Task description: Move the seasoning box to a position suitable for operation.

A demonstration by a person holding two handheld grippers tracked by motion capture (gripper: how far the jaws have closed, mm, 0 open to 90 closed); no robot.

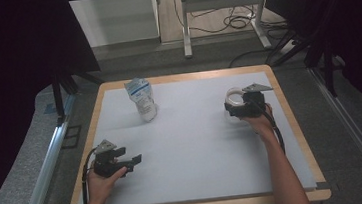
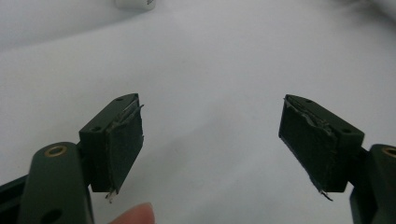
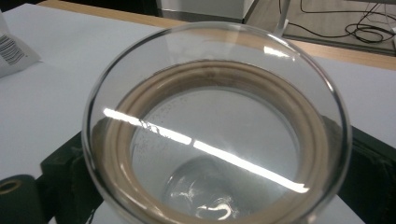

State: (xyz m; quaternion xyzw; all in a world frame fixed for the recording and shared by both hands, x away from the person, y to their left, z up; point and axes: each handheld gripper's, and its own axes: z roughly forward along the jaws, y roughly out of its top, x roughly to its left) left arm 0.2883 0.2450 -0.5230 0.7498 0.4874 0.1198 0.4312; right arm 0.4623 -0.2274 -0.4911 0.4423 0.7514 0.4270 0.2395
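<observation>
Near left corner of the white-topped wooden table (image 1: 199,150): left gripper (image 1: 130,157), jaws spread wide, nothing between them, one fingertip cut off below. Near the right edge: right gripper (image 1: 234,108) clamped on one clear round glass lid with beige seal ring (image 3: 217,135), its jaws mostly hidden. Farther, toward the far edge: one white-and-blue pouch (image 1: 142,99), probably paper.

My tool (image 3: 205,186) grips a round clear glass lid with a tan rubber sealing ring (image 3: 215,135), its black jaws pressed against the rim on either side. The lid faces me, light streaking across the glass. Behind it lies the white surface (image 3: 60,93) with its wooden edge, and a white printed packet (image 3: 11,51) shows at far left.
</observation>
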